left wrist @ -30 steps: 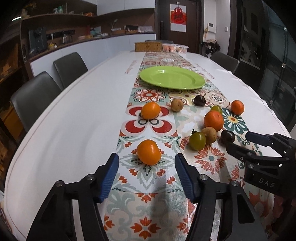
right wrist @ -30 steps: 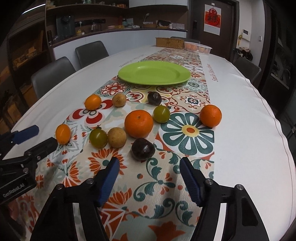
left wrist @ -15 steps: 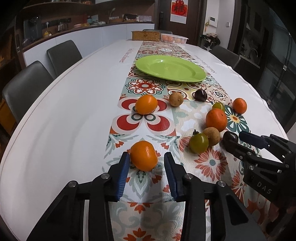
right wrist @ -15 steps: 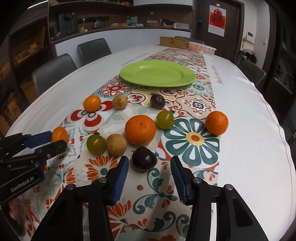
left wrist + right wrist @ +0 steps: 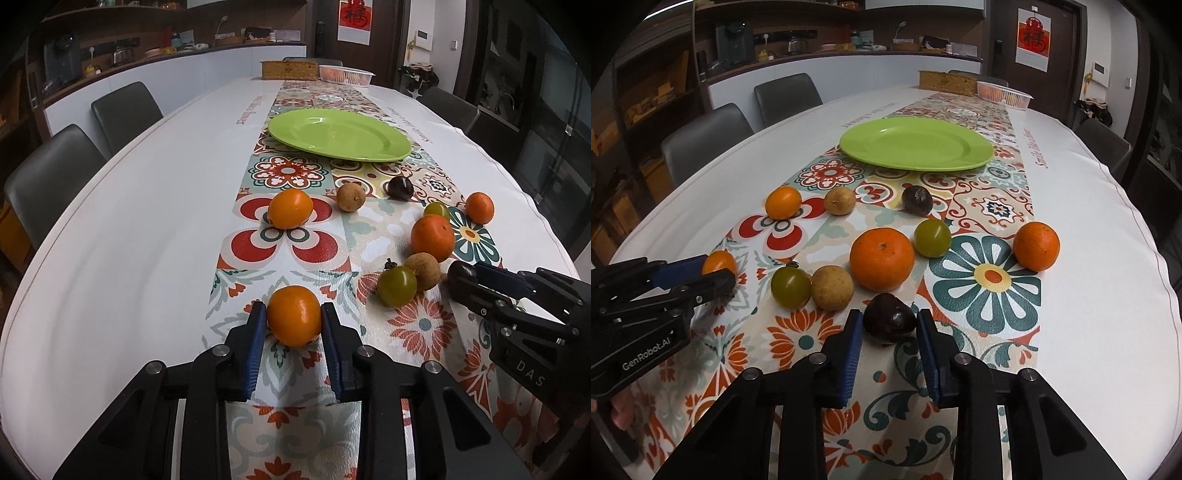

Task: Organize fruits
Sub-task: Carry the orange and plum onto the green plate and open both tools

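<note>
Barely started: the green plate (image 5: 339, 133) at upper centre is sitting empty, every fruit still lying on the worktop (image 5: 140, 206). The left claw (image 5: 294, 325) is just closing on a small orange (image 5: 294, 314) at lower centre, while the right claw (image 5: 890, 328) is closing on a dark fruit (image 5: 889, 318).

Glossy green plate (image 5: 339, 137), glossy patterned runner (image 5: 373, 243)

Your left gripper (image 5: 294, 320) has just closed onto the orange (image 5: 294, 315); your right gripper (image 5: 890, 320) has just closed onto the dark fruit (image 5: 889, 317).
</note>
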`<control>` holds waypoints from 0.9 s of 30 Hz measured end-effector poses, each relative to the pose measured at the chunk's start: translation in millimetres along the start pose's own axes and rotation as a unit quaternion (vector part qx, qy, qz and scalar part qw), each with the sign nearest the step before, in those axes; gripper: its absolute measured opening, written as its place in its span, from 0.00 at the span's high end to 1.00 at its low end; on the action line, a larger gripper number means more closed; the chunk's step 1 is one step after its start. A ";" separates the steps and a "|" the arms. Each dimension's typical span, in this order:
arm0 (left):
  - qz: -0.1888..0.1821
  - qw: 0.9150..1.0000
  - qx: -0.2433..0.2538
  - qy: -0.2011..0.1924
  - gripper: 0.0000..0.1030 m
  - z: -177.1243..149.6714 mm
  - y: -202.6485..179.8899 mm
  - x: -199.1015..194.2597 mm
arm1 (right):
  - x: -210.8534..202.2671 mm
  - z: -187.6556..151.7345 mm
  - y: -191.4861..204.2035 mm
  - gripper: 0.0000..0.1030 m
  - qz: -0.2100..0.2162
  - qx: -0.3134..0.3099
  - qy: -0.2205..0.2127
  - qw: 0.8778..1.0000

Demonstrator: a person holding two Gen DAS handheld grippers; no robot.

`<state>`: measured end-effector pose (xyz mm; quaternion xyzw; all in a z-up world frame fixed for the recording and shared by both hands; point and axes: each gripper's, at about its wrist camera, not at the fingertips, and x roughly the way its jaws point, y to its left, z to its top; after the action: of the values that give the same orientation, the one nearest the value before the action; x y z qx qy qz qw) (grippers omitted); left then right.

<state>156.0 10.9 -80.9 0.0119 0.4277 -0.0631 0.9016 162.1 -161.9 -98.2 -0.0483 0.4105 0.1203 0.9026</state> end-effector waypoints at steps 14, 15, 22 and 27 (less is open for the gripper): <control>-0.005 0.999 0.015 -0.029 0.71 10.5 -16.3 -40.8 | -36.3 4.3 1.2 0.70 0.038 0.005 -0.018 0.999; -0.006 0.999 0.016 -0.033 0.71 12.9 -18.0 -42.7 | -38.7 5.6 -0.1 0.70 0.040 0.005 -0.020 0.999; -0.004 0.998 0.032 -0.059 0.71 36.0 -28.4 -54.7 | -52.1 27.2 -11.9 0.70 0.046 0.006 -0.040 0.998; -0.028 0.996 0.037 -0.074 0.71 61.1 -31.8 -53.6 | -54.5 48.9 -20.4 0.70 0.047 0.004 -0.054 0.997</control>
<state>165.6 -19.6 0.3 0.0285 0.3571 -0.1045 0.9278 168.4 -182.2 -25.3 -0.0188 0.3638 0.1628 0.9169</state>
